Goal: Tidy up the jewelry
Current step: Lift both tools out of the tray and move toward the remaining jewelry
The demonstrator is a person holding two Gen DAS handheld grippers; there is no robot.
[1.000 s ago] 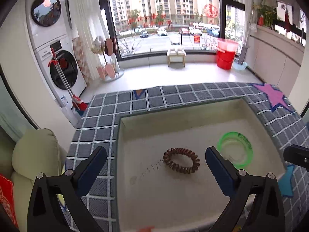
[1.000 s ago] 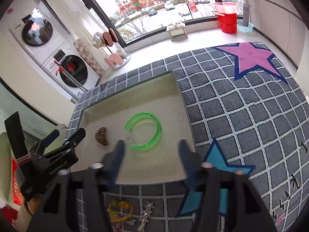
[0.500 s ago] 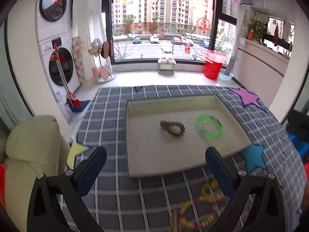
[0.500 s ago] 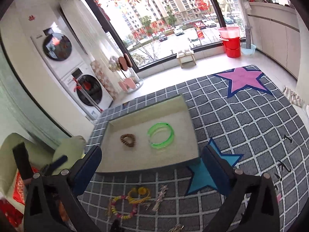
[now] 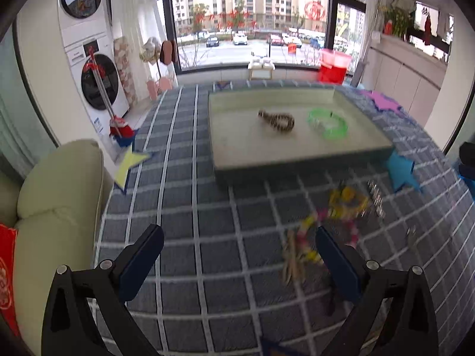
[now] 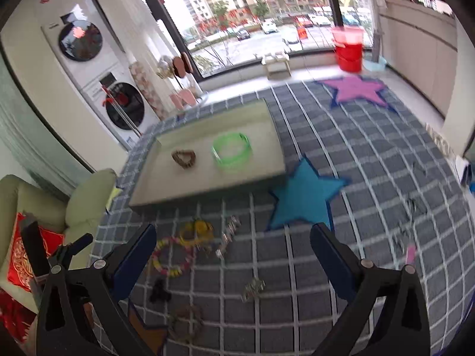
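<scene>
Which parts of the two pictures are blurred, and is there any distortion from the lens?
Left wrist view: the loose jewelry on the cloth is smeared by motion, while the tray is clearer. Right wrist view: the green bangle and the red bucket look soft. Both views: fisheye bends the cloth's grid lines and darkens the corners.

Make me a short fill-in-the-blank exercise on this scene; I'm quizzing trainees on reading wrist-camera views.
1. Inside the tray lie a brown beaded bracelet and a ____ bangle.
2. The number of jewelry pieces already in the tray is ____.
3. The jaws of the right gripper stand ____, with nothing between them.
4. The star just beside the tray's near corner is ____.

Missing words: green; two; open; blue
</scene>
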